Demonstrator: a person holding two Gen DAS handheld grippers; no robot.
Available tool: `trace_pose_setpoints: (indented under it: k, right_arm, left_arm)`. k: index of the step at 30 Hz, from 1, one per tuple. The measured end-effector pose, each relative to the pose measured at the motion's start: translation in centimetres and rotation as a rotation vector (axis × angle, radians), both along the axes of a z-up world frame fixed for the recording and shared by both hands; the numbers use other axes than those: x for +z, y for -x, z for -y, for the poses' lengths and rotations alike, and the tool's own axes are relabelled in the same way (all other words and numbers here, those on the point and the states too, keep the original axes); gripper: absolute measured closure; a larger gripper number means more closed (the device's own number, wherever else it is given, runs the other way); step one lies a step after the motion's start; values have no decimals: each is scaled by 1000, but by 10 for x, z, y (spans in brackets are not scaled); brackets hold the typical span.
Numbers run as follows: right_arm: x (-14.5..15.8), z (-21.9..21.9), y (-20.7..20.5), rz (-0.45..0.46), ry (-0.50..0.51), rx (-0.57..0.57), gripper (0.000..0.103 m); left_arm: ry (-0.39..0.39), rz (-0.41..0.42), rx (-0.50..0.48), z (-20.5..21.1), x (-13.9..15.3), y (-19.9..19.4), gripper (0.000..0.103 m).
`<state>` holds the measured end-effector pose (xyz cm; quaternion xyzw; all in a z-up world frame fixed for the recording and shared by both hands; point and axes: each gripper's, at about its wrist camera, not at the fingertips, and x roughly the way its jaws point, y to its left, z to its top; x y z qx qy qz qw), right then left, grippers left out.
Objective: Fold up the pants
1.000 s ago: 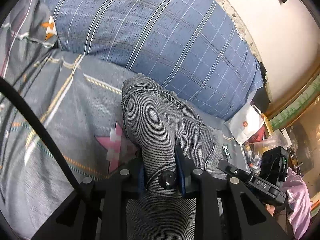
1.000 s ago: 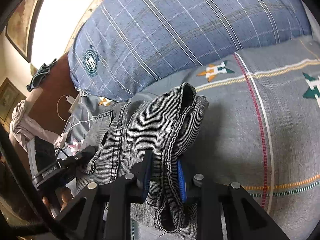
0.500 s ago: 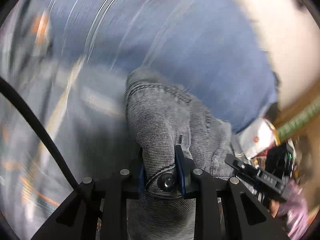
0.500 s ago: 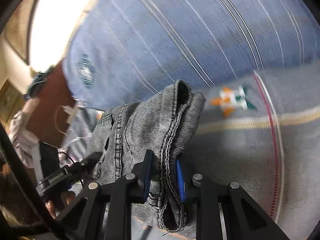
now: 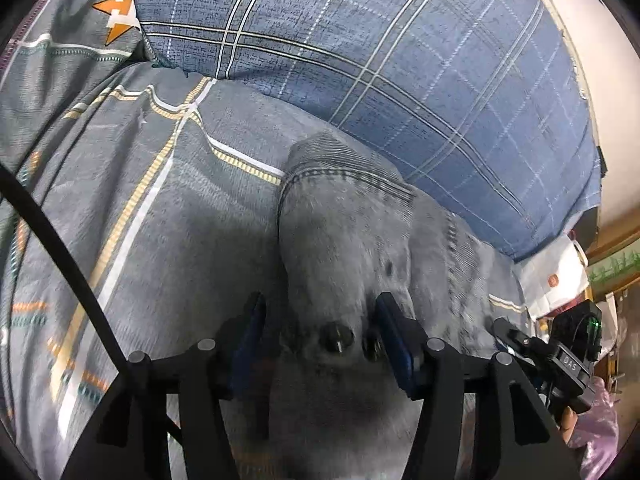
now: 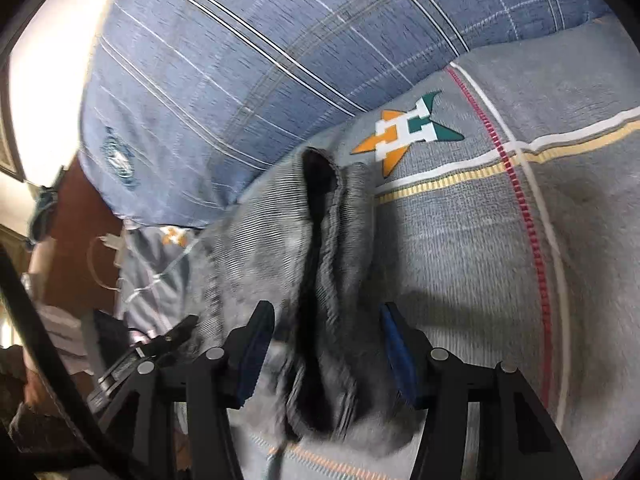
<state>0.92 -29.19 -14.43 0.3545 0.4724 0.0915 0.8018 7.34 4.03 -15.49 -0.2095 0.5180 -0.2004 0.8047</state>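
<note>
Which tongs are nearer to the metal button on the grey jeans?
Left. The left tongs, jaws just opened, straddle the jeans with the button between the pads. The right tongs, also just opened, straddle the far edge of the jeans, where no button shows.

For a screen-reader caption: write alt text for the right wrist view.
The right gripper has just been opening; its blue pads stand clear on either side of a bunched fold of grey jeans lying on a grey patterned bedspread. A blue plaid pillow fills the background, and the left gripper shows at lower left.
</note>
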Motion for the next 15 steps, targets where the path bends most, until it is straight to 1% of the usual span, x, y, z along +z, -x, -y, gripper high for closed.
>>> trace_pose_setpoints:
  k: [1, 2, 3, 5, 7, 8, 9, 11, 12, 15]
  right_arm:
    - [6, -1, 6, 16, -1, 11, 45]
    - [13, -3, 11, 24, 10, 23, 45]
    - [18, -5, 16, 28, 28, 34, 45]
    - [22, -9, 28, 24, 72, 22, 45]
    - [15, -12, 36, 8, 57, 19, 45]
    - [9, -15, 39, -7, 58, 22, 45]
    - [3, -19, 40, -27, 89, 22, 45]
    - [-4, -25, 34, -52, 140, 48, 45]
    - [-7, -26, 32, -63, 167, 57, 45]
    - [-10, -25, 30, -80, 174, 64, 45]
  left_arm:
    - [-13, -3, -7, 0, 3, 5, 43]
    - [-40, -8, -22, 1, 7, 11, 42]
    - [-51, -4, -41, 2, 11, 17, 42]
    - [-51, 5, -66, 3, 14, 32, 42]
    - [-25, 10, -72, 1, 10, 46, 42]
    - [-28, 18, -64, 1, 4, 53, 42]
    - [-45, 15, -55, 3, -1, 55, 42]
    - [-52, -9, -60, 6, -10, 51, 43]
    - [-36, -23, -55, 5, -14, 47, 43]
    - [1, -35, -43, 1, -16, 44, 44]
